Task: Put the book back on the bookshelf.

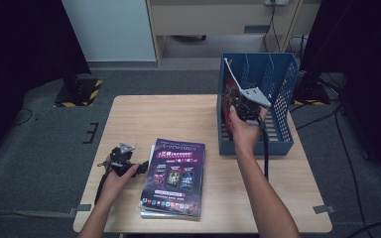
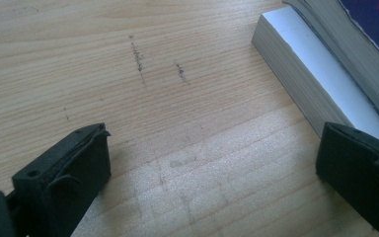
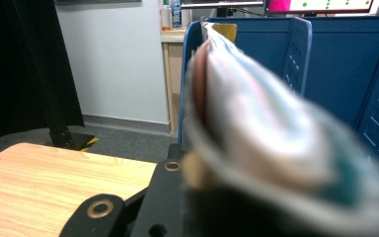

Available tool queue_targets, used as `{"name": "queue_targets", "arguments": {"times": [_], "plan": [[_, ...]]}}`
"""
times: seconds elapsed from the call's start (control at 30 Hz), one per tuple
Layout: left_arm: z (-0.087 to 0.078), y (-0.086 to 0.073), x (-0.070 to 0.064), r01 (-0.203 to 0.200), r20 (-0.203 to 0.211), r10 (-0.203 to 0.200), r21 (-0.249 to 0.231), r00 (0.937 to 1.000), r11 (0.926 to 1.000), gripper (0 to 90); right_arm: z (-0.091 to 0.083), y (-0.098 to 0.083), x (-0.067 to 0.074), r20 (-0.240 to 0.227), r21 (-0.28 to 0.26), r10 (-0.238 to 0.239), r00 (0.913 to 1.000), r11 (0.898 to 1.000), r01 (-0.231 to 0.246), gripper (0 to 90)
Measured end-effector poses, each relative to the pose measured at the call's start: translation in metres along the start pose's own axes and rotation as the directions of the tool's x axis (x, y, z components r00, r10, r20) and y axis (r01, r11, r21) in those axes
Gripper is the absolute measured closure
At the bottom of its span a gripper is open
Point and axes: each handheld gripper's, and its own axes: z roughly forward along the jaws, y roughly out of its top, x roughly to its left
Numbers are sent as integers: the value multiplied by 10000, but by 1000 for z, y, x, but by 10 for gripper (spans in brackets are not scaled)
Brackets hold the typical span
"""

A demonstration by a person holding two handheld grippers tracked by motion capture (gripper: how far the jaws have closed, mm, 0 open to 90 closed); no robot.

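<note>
My right tongs [image 1: 241, 105] clamp a magazine [image 1: 231, 85] upright inside the blue basket [image 1: 283, 89] | my left tongs [image 1: 120, 159] spread wide on the tabletop [image 1: 178, 114] beside stacked books [image 1: 174, 176].

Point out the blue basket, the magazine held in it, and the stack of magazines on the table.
basket [image 1: 284, 89] high view, right mesh wall
held magazine [image 1: 231, 85] high view, upper cover
stack [image 1: 174, 176] high view, top cover

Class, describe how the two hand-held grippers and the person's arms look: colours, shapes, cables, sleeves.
Both are black. The left hand-held gripper and the right hand-held gripper each carry a grey three-cornered plate on top and trail a dark cable. Their jaws are blocky and black. The forearms are bare, with no sleeves in view.
</note>
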Motion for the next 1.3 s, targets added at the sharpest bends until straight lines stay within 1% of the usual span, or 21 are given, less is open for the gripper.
{"name": "queue_targets", "arguments": {"times": [0.17, 0.33, 0.37, 0.4, 0.5, 0.57, 0.63, 0.8, 1.07, 1.3], "plan": [[0, 0, 0, -2, -3, 2, -2, 10000, 10000, 0, 0, 1, -1, -88, 62, 30, 10000, 10000, -30, 800], [0, 0, 0, -1, -2, 1, -4, 10000, 10000, 0, 4, 9, -1, -463, 143, -60, 9989, 9999, 67, 750], [0, 0, 0, -5, -4, 5, -5, 10000, 10000, 0, 5, 11, -1, -562, 183, -144, 9983, 9997, 154, 751], [0, 0, 0, -8, -10, 8, -4, 10000, 10000, 0, 6, 13, -1, -614, 259, -120, 9980, 9996, 136, 767], [0, 0, 0, -13, -16, 13, -6, 10000, 10000, 0, 9, 15, -2, -717, 395, -180, 9973, 9990, 209, 834], [0, 0, 0, -10, -13, 10, -3, 10000, 10000, 0, 9, 16, -3, -675, 419, -317, 9972, 9985, 346, 862], [0, 0, 0, -13, -12, 13, -2, 10000, 10000, 0, 9, 17, -4, -591, 425, -233, 9980, 9988, 258, 868], [0, 0, 0, -21, -7, 21, -3, 10000, 10000, 0, 7, 20, -6, -164, 248, -495, 9986, 9984, 499, 870], [0, 0, 0, -24, -12, 24, -9, 10000, 10000, 0, 6, 26, -7, 48, -48, -416, 9991, 9991, 416, 870], [0, 0, -2, -43, 4, 43, 6, 10000, 10000, 0, 5, 33, -7, 356, -215, -281, 9990, 9994, 289, 871]]}}
